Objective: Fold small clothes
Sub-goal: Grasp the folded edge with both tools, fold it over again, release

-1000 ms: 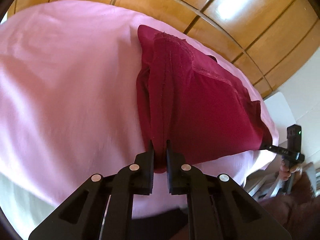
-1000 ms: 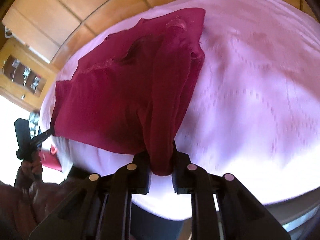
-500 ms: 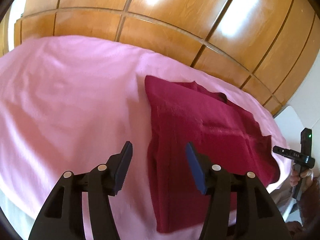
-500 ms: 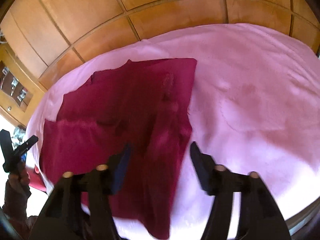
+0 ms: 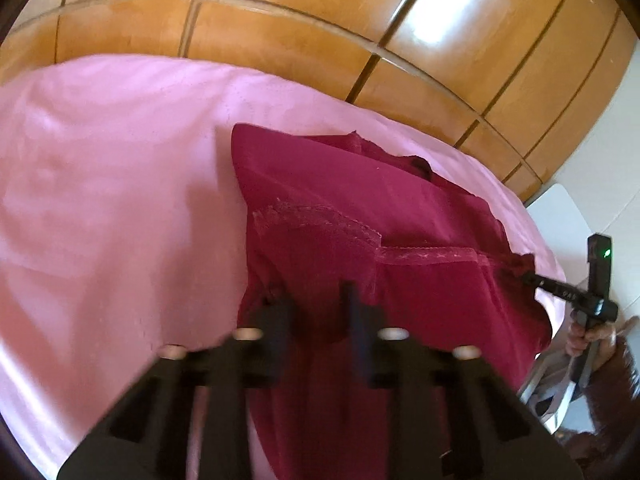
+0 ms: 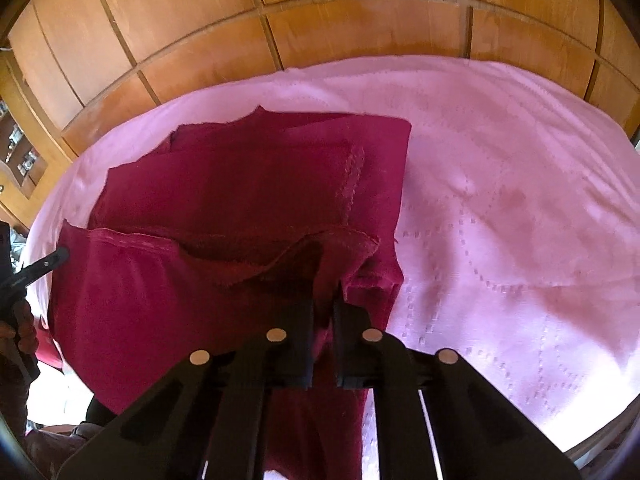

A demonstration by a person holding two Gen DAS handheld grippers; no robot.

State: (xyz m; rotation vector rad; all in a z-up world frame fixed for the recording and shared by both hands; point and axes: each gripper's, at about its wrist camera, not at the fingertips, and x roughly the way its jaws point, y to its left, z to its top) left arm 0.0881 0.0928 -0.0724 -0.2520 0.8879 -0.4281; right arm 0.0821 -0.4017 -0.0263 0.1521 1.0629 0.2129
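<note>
A dark red garment (image 5: pixel 360 208) lies on a pink cloth-covered table (image 5: pixel 100 200), partly folded, with a lace-trimmed hem across its middle. My left gripper (image 5: pixel 316 304) is blurred, its fingers close together on the garment's near edge. In the right wrist view the same garment (image 6: pixel 240 192) lies left of centre. My right gripper (image 6: pixel 324 300) is shut on a raised fold of the garment's near edge. Each gripper shows small at the edge of the other's view, the right one (image 5: pixel 520 272) and the left one (image 6: pixel 60 256), both at the cloth.
Wooden panelled cupboard doors (image 6: pixel 320 20) stand behind the table. The pink cloth (image 6: pixel 520 220) spreads to the right of the garment. A white surface (image 5: pixel 560 216) lies past the table's right end. A glass-fronted cabinet (image 6: pixel 16 152) is at far left.
One second ago both grippers held the garment, then they opened and pulled back above it. Now both have come down and closed on the near edge again.
</note>
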